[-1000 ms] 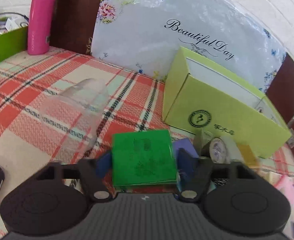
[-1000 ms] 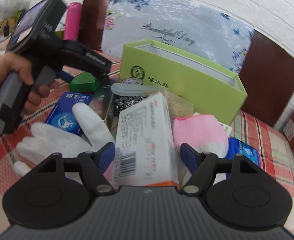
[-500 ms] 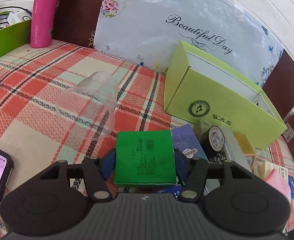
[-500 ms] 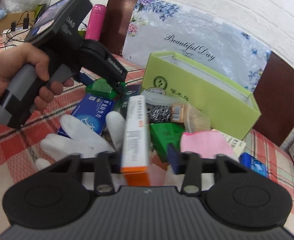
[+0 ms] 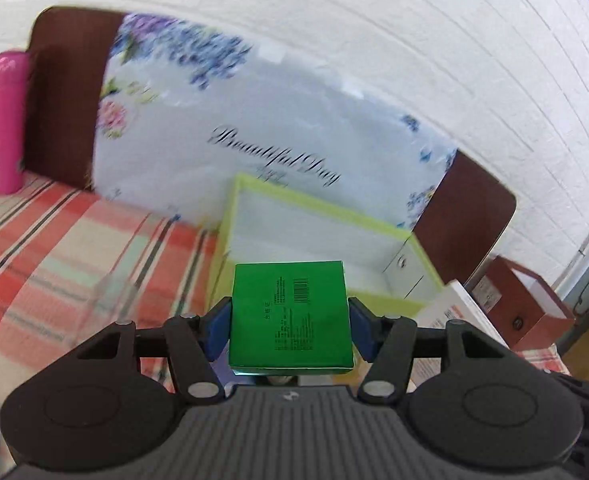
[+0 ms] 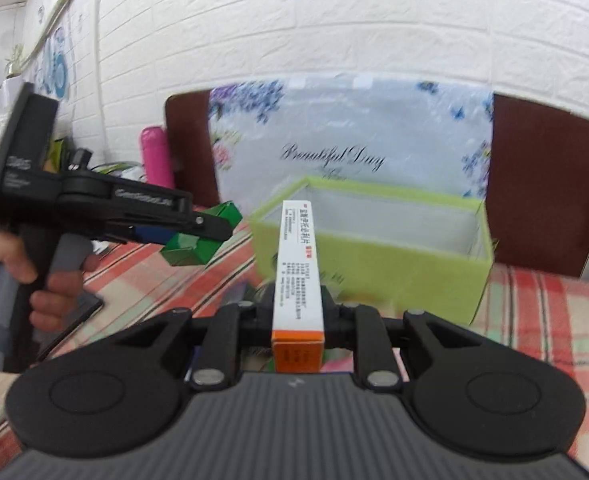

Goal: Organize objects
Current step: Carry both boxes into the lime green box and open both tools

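My left gripper [image 5: 290, 320] is shut on a green box [image 5: 290, 316] and holds it in the air just in front of the open lime-green box [image 5: 406, 236]. The same gripper and green box [image 6: 198, 240] show at the left of the right wrist view. My right gripper [image 6: 297, 312] is shut on a narrow white-and-orange medicine box [image 6: 297, 272], held on edge above the table, in front of the lime-green box [image 6: 374, 268], whose white inside looks empty.
A pink bottle [image 5: 4, 120] stands at the back left on the red plaid tablecloth [image 5: 54, 240]. A clear plastic cup [image 5: 110, 300] lies left of the gripper. A floral "Beautiful Day" board [image 5: 254, 128] leans behind the box. A brown open box [image 5: 526, 308] sits far right.
Both grippers have risen off the pile with their boxes and moved toward the lime-green box. The right gripper has closed fully on the medicine box, now turned on edge.
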Demonstrator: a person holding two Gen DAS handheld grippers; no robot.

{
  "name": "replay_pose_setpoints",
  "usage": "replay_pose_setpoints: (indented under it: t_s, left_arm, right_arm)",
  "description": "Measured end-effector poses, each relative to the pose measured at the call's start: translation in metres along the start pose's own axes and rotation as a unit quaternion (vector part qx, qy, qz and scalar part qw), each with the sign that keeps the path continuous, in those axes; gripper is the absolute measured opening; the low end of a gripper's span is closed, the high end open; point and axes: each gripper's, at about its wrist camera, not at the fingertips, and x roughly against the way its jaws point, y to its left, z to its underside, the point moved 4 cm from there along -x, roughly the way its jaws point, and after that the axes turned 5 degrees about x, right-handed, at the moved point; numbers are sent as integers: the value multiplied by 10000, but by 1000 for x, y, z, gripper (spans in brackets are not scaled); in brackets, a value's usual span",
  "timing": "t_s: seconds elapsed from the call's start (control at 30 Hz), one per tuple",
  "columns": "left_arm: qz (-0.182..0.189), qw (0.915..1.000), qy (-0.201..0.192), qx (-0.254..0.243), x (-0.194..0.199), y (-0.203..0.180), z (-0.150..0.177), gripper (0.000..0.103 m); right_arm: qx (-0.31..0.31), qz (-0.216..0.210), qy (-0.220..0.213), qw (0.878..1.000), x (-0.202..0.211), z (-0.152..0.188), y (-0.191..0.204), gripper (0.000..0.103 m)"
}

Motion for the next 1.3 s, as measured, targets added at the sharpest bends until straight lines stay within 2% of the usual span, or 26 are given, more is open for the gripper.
replay_pose_setpoints:
  t_s: [0.1, 0.23, 0.43, 0.6, 0.63, 0.7, 0.73, 0.8, 0.83, 1.03, 1.1, 1.3]
  left_arm:
    - [7, 9999, -109, -49, -20, -17, -16, 63]
    - [116, 9998, -55, 124, -54, -27, -36, 63]
    - [73, 9999, -86, 80, -100, -34, -56, 63]
    - [19, 9999, -38, 117, -128, -29, -58, 64]
    - [5, 9999, -70, 126, -131, -27, -57, 67]
    - [-60, 10000, -70, 28, -138, -25, -55, 85]
    - [-137, 9999, -64, -34, -140, -25, -54, 85]
    - [-238, 9997, 32, -108, -142, -22, -52, 85]
    - [-250, 9996, 75, -99, -141, -19, -51, 85]
    - [-404, 9991, 134, -90, -119, -19, -49, 85]
    - [-403, 9991, 59, -110, -102, -25, -49, 85]
    - [-799, 9964, 168, -239, -51, -40, -31, 85]
  right_arm:
    - [-76, 155, -111, 9998, -18, -20, -22, 18]
    - [-181, 361, -229, 9989, -54, -40, -52, 18]
    - [-249, 606, -250, 9975, -106, -51, -83, 18]
    - [-354, 762, -87, 9964, -143, -52, -100, 18]
    - [-343, 767, -55, 9964, -150, -51, -102, 18]
    - [-256, 752, 12, 9968, -163, -49, -105, 19]
    - [-206, 729, 80, 9971, -170, -47, -106, 21]
    - [-79, 701, 306, 9970, -180, -40, -104, 54]
    - [-27, 734, 359, 9967, -181, -38, -104, 59]
    - [-59, 833, 246, 9962, -157, -36, -109, 75]
    - [-240, 919, 120, 9954, -137, -43, -112, 87]
    - [-552, 1059, -238, 9926, -68, -47, -104, 100]
